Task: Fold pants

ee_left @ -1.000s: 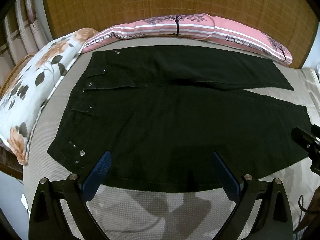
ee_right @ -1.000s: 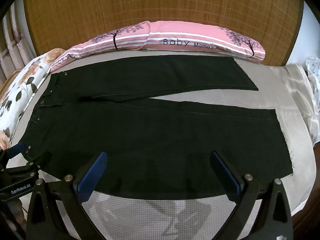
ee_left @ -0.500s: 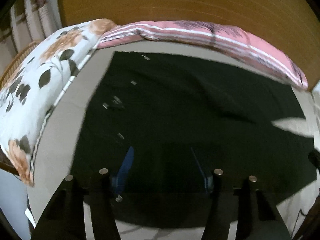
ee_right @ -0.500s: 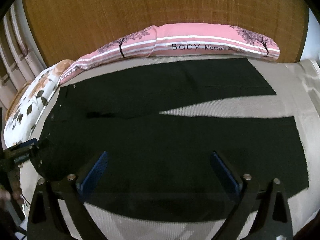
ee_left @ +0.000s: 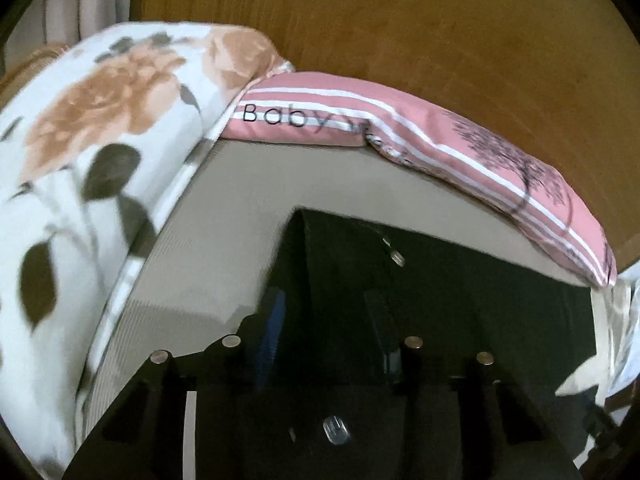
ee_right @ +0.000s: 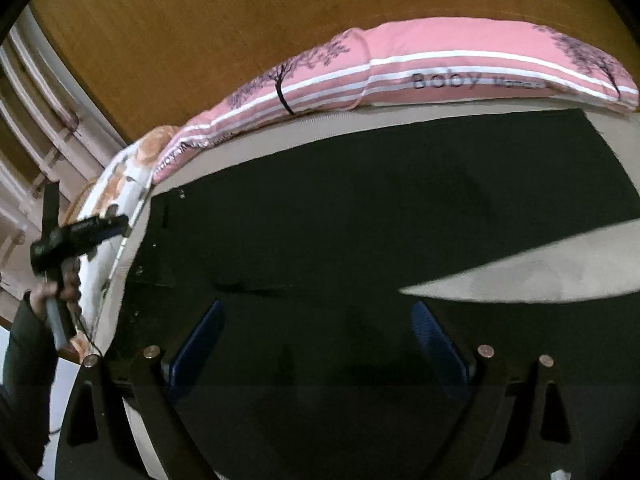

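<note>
Black pants [ee_left: 440, 320] lie flat on the bed, waistband to the left, legs running right [ee_right: 360, 220]. My left gripper [ee_left: 326, 324] hangs over the far left waistband corner. Its jaws are closing, with the waist edge between the blue pad [ee_left: 274, 328] and the dark finger [ee_left: 380, 328]; the pads do not visibly press. In the right wrist view a hand [ee_right: 56, 292] holds that left gripper [ee_right: 116, 226] at the bed's left side. My right gripper [ee_right: 316, 344] stands wide and is closing slightly, low over the near trouser leg close to the crotch, gripping nothing.
A floral pillow [ee_left: 80, 160] borders the bed's left side. A pink striped pillow [ee_right: 440, 68] lines the back under a bamboo headboard [ee_left: 400, 20]. Beige mattress [ee_right: 540, 272] shows between the legs. Light cloth [ee_left: 616, 320] lies at the right edge.
My left gripper swept left to the waistband corner and its jaws narrowed a lot. My right gripper shifted left and closer over the near leg, staying wide.
</note>
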{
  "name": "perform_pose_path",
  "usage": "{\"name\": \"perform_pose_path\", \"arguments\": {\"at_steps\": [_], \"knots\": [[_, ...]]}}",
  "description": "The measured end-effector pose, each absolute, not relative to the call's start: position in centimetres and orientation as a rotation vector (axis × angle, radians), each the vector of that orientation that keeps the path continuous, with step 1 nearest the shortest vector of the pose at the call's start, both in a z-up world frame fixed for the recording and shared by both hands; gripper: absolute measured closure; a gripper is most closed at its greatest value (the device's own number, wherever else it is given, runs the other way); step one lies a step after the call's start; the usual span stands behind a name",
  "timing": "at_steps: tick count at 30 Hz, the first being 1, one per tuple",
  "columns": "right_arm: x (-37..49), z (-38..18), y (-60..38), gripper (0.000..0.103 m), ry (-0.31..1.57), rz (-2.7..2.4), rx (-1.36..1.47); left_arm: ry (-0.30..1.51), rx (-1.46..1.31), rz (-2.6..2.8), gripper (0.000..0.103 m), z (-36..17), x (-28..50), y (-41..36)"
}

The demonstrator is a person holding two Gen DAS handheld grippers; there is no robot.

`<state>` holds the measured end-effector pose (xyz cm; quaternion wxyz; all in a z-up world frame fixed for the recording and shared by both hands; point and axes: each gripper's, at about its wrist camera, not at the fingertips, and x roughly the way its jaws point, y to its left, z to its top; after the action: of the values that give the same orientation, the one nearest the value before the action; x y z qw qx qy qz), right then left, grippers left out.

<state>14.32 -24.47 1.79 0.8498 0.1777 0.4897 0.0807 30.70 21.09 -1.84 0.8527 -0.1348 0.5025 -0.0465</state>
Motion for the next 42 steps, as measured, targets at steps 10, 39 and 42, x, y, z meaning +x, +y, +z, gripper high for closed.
{"name": "perform_pose_path", "arguments": {"at_steps": [10,39,42], "knots": [[19.9,-2.0,-21.5,0.014,1.11,0.195,0.308,1.147,-0.484,-0.213,0.074,-6.5,36.1,24.7],[23.7,-3.7,-18.7,0.014,1.115,0.262,0.253,1.184,-0.681,-0.289,0.074,-6.8,34.6,26.8],[23.9,-4.1,-18.5,0.014,1.124,0.254,0.255,1.203,-0.68,-0.308,0.074,-7.5,34.2,26.0]]}}
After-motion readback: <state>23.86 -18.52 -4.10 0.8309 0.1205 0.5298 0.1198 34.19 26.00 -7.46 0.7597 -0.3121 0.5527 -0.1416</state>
